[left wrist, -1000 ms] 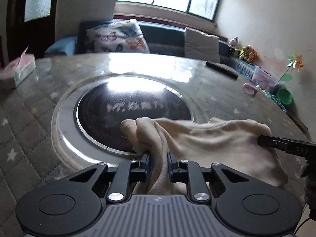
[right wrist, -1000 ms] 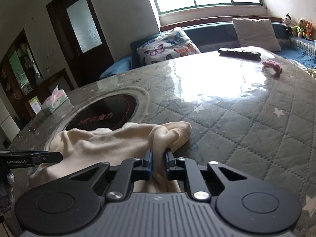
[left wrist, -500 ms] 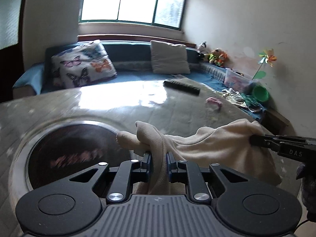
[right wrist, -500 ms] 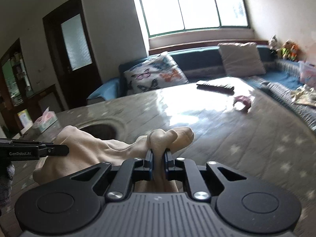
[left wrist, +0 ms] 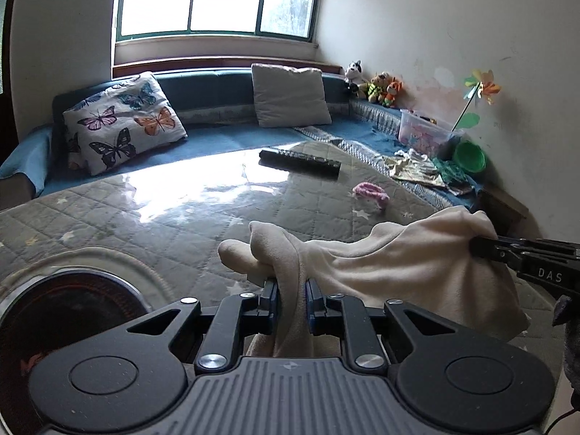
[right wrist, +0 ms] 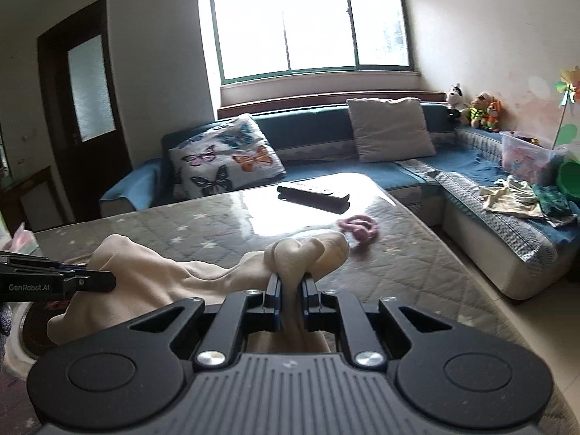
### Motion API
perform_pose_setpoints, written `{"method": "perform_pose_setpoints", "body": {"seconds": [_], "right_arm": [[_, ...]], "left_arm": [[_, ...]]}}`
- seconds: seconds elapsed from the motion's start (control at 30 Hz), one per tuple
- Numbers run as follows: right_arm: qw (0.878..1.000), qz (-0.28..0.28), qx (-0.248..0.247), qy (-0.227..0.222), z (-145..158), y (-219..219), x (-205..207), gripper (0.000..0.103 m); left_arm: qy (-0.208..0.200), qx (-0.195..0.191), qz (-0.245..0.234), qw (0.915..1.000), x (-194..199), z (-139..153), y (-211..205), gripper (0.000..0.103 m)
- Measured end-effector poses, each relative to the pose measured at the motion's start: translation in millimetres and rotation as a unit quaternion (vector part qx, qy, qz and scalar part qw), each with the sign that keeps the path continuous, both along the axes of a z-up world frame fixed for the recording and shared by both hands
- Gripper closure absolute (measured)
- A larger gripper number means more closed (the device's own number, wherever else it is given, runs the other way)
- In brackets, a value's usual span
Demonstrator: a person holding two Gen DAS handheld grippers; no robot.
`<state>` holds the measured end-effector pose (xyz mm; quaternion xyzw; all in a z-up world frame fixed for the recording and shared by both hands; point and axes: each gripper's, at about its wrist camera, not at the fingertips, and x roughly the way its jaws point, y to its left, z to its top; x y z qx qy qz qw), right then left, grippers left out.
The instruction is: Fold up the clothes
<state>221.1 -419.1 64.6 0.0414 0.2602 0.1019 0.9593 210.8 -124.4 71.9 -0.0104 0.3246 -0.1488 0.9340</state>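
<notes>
A cream garment [left wrist: 409, 272] hangs stretched between my two grippers, lifted above the quilted table [left wrist: 152, 232]. My left gripper [left wrist: 291, 299] is shut on a bunched edge of it. My right gripper [right wrist: 290, 299] is shut on the opposite bunched edge [right wrist: 308, 253]. In the left wrist view the right gripper's fingers [left wrist: 514, 253] pinch the cloth at the right. In the right wrist view the left gripper's fingers [right wrist: 72, 279] pinch it at the left. The garment's lower part is hidden behind the gripper bodies.
A round dark inset plate [left wrist: 61, 311] sits in the table at the left. A black remote [left wrist: 299, 162] and a pink knitted item [left wrist: 369, 194] lie farther back. A blue sofa [right wrist: 326, 159] with cushions, toys and loose clothes [right wrist: 522, 199] wraps the far side.
Both grippers have risen and carried the garment up off the table and toward the far right. The round plate has slid to the lower left of the left wrist view.
</notes>
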Motion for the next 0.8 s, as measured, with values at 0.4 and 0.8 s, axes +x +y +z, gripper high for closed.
{"method": "perform_pose_setpoints", "body": {"seconds": [0.4, 0.8], "right_arm": [[0.998, -0.043, -0.003, 0.051, -40, -20, 22, 0.087], [0.998, -0.014, 0.010, 0.064, -47, -2, 45, 0.087]], "left_arm": [[0.041, 0.025, 0.014, 0.9988, 16, -26, 3, 0.079], [0.034, -0.003, -0.013, 0.9994, 43, -25, -3, 0.082]]}}
